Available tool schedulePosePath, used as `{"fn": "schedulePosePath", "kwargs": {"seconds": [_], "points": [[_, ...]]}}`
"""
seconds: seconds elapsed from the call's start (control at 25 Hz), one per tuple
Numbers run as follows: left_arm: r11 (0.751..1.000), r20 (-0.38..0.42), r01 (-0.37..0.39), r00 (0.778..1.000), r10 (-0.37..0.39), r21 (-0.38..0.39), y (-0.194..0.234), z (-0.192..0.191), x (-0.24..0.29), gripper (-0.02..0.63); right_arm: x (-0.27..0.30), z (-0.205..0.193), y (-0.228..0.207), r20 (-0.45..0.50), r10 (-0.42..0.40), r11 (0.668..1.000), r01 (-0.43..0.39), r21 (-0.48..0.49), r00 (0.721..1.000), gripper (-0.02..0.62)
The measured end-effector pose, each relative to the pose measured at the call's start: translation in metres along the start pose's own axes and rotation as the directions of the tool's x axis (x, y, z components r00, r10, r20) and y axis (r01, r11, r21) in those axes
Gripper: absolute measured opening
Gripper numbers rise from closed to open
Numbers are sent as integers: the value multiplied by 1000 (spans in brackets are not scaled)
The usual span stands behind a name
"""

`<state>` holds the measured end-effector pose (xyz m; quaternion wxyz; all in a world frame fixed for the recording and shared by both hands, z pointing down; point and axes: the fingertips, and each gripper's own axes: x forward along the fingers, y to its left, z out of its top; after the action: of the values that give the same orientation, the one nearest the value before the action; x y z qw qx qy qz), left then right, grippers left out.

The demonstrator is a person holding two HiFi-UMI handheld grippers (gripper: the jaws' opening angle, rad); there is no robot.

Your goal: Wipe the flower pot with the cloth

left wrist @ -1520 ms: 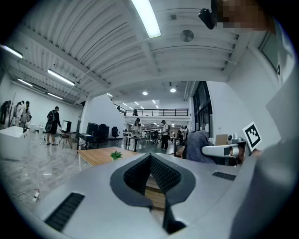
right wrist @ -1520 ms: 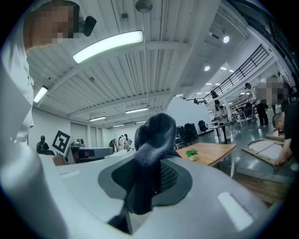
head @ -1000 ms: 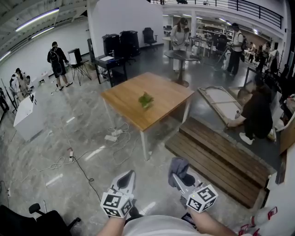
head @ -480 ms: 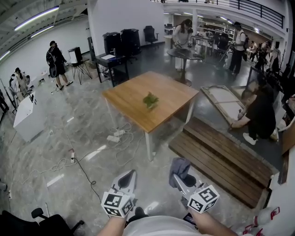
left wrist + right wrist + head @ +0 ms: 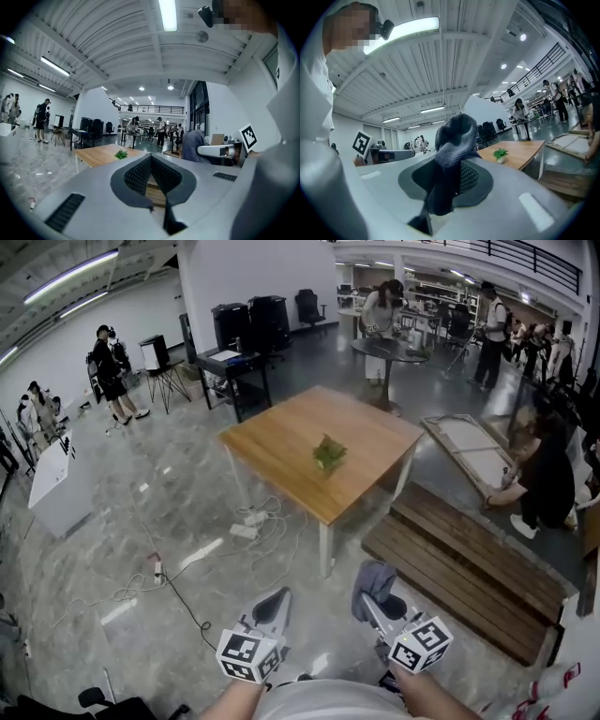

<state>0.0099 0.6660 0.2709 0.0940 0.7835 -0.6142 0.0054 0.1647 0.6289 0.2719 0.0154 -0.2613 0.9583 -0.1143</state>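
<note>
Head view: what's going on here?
A person holds a gripper in each hand and stands back from the table. The right gripper is shut on a grey cloth. The left gripper is shut and empty. The pot, with a green plant in it, sits on the table well ahead of both grippers. Wiping has not begun.

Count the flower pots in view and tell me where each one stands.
1. The flower pot, holding a small green plant, stands alone near the middle of the wooden table. More could be hidden among the distant desks and people, which are too small to tell.
</note>
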Motion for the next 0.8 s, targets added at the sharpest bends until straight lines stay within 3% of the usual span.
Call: {"fn": "schedulePosePath", "kwargs": {"seconds": [0.44, 0.64, 0.8], "points": [[1000, -21, 8, 1000, -8, 6, 90, 17, 28, 6, 95, 1, -2, -9, -1, 1000, 1, 15, 1000, 66], [1000, -25, -17, 1000, 17, -1, 114, 21, 59, 6, 131, 5, -35, -17, 14, 1000, -13, 26, 1000, 66], [999, -36, -50, 998, 50, -8, 136, 22, 106, 6, 165, 13, -87, -9, 25, 999, -25, 32, 1000, 66]]}}
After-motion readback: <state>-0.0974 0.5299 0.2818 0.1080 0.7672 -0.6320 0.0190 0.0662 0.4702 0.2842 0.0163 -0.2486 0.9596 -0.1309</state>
